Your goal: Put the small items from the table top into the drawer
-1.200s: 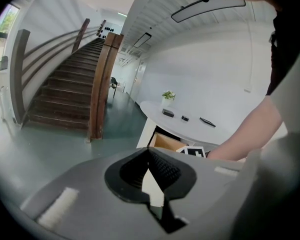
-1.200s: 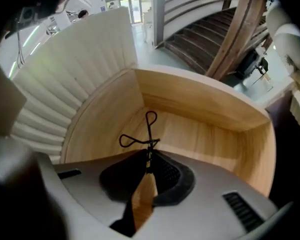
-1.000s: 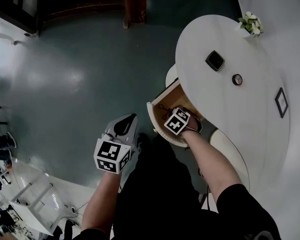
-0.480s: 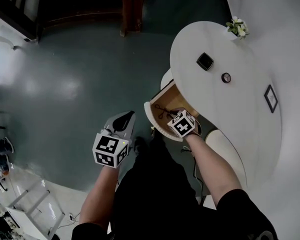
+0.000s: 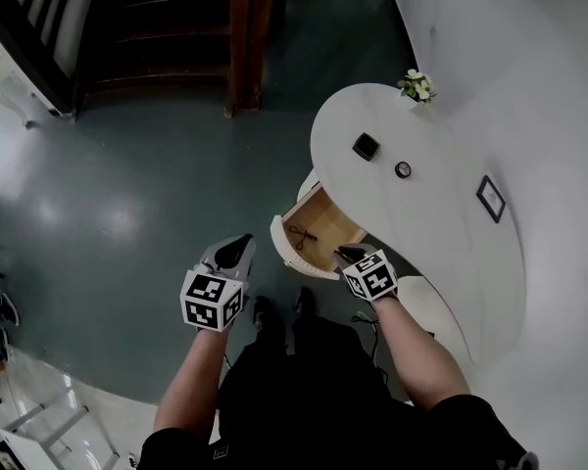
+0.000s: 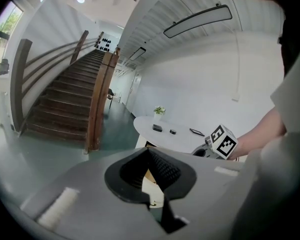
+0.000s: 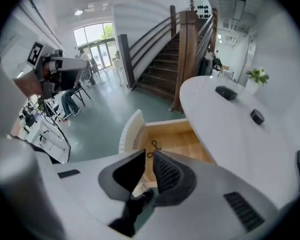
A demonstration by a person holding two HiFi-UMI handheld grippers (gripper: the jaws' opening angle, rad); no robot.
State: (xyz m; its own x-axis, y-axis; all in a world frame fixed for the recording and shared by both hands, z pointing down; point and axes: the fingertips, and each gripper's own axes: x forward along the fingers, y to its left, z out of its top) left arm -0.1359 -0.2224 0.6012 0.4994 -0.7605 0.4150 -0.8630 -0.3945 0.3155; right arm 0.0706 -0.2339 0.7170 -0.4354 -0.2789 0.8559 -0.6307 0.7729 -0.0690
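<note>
A white oval table [image 5: 441, 223] has its wooden drawer [image 5: 318, 225] pulled out, with a thin black wiry item [image 5: 301, 235] lying inside. On the top sit a black square item [image 5: 366, 146], a small round item [image 5: 403, 169] and a flat dark frame [image 5: 490, 199]. My right gripper [image 5: 348, 255] hovers at the drawer's near edge, jaws a narrow gap apart with nothing between them; its own view looks over the drawer [image 7: 175, 139]. My left gripper [image 5: 233, 252] hangs over the floor left of the drawer, jaw tips together, empty.
A small flower pot [image 5: 416, 85] stands at the table's far end. A wooden staircase [image 5: 167, 27] with a newel post [image 5: 243, 27] rises beyond the green floor. White furniture [image 5: 10, 76] stands at the far left. People stand far off [image 7: 70, 101].
My right gripper has drawn back out of the drawer to its near edge. The left gripper stays beside it. The head view has pulled away, so the table looks smaller.
</note>
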